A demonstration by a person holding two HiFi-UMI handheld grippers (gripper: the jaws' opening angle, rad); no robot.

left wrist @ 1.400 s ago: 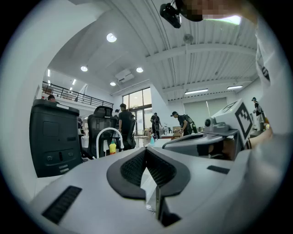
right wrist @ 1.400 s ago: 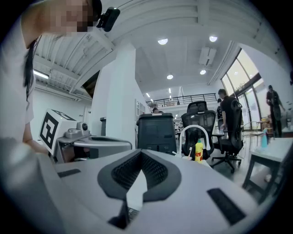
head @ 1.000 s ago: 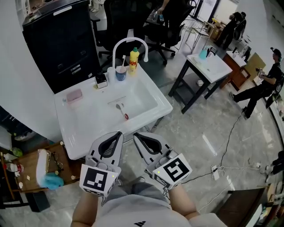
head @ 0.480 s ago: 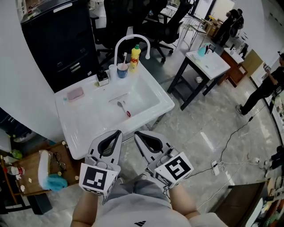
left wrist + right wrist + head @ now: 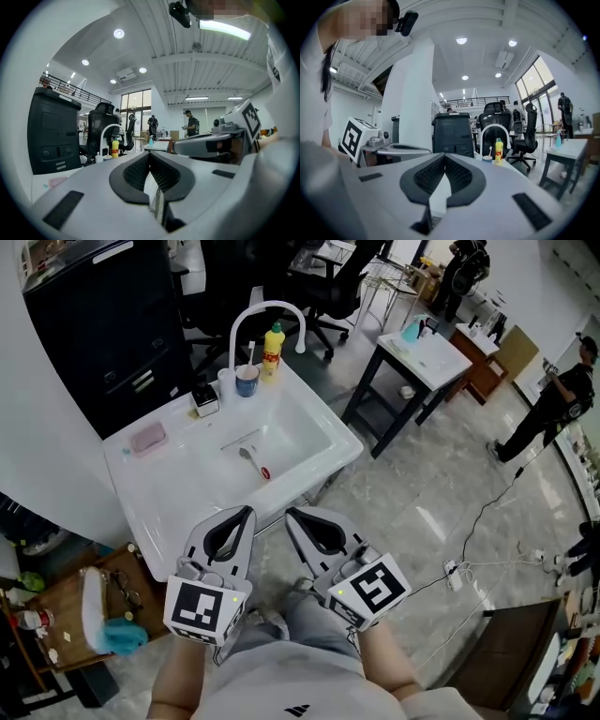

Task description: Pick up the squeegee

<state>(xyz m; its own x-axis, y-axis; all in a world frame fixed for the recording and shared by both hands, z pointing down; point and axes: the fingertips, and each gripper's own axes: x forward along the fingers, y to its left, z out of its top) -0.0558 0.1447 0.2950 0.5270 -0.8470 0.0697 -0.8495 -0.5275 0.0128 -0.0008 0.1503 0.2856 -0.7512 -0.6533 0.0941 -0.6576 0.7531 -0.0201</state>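
A small grey tool with a red end (image 5: 254,462), the only thing that could be the squeegee, lies in the basin of the white sink (image 5: 183,486). In the head view both grippers are held side by side just short of the sink's front edge, pointing at it. My left gripper (image 5: 246,512) is shut with nothing in it. My right gripper (image 5: 290,513) is also shut and empty. The left gripper view shows its own jaws (image 5: 149,153) closed tip to tip. The right gripper view shows the same (image 5: 444,155). The tool is hidden in both gripper views.
On the sink's back rim stand a white tap (image 5: 260,311), a yellow bottle (image 5: 272,340), a cup (image 5: 247,381) and a pink soap dish (image 5: 147,439). A black cabinet (image 5: 98,320) stands behind, a second sink stand (image 5: 424,354) to the right, a low wooden shelf (image 5: 66,601) to the left. Cables (image 5: 473,549) cross the floor.
The sink has drifted slightly left and up in the head view. My left gripper has edged a little toward the sink's front edge. Both grippers stay shut and empty.
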